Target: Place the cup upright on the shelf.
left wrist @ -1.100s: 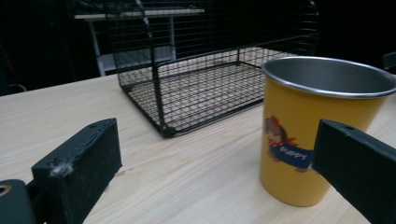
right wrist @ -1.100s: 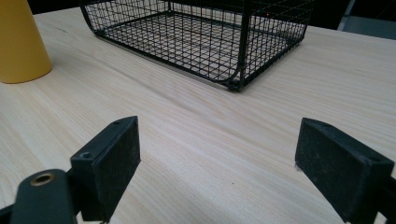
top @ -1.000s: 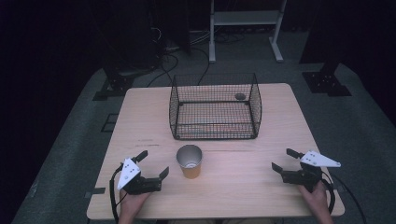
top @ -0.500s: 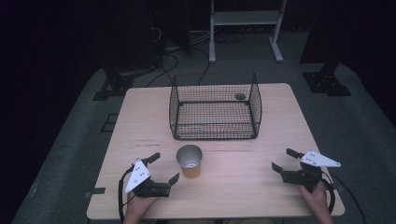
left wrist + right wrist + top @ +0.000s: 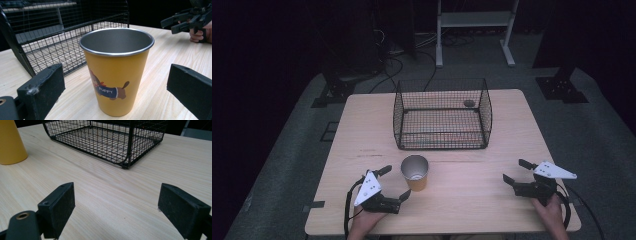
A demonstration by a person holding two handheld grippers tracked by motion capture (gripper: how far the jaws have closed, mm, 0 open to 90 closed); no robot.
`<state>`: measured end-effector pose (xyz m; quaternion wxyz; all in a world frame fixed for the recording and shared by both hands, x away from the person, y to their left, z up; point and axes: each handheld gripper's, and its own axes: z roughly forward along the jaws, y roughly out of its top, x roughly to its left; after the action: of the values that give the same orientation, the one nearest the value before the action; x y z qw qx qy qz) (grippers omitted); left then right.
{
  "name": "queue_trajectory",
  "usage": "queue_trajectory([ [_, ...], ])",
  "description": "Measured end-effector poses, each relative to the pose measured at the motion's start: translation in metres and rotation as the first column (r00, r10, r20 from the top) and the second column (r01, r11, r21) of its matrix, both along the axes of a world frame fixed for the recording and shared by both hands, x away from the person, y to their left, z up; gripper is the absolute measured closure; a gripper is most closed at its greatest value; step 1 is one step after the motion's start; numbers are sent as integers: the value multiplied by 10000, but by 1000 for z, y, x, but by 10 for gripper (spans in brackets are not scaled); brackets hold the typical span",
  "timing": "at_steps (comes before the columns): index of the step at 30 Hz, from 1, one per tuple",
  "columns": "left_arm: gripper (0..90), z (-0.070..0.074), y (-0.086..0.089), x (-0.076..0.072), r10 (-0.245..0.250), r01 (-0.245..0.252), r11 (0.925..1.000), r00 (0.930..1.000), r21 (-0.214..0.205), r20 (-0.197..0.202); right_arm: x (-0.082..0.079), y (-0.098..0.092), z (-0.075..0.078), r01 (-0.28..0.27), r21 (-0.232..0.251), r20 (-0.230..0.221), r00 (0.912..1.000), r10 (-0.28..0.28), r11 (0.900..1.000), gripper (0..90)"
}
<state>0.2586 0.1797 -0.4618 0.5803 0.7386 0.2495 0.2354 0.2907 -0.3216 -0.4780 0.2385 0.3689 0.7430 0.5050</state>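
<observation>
A dark room surrounds a pale wooden table (image 5: 472,200). A black wire basket (image 5: 442,114) sits toward its far edge, empty apart from a small dark object I cannot identify. The yellow cup (image 5: 415,172) stands upright near the near edge, just ahead of the left gripper (image 5: 393,183), whose jaws are apart, flanking without touching. This looks like the approach before a grasp; next, closing squarely on the cup. The right gripper (image 5: 516,172) rests near the right edge, jaws apart, empty.
</observation>
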Motion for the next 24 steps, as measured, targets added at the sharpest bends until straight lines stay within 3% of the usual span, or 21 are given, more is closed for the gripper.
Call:
queue_trajectory([
  [24,10,-2,-28,31,-295,312,9993,9961,195,-838,0,1,0,11,-72,10,10000,-11,10000,131],
])
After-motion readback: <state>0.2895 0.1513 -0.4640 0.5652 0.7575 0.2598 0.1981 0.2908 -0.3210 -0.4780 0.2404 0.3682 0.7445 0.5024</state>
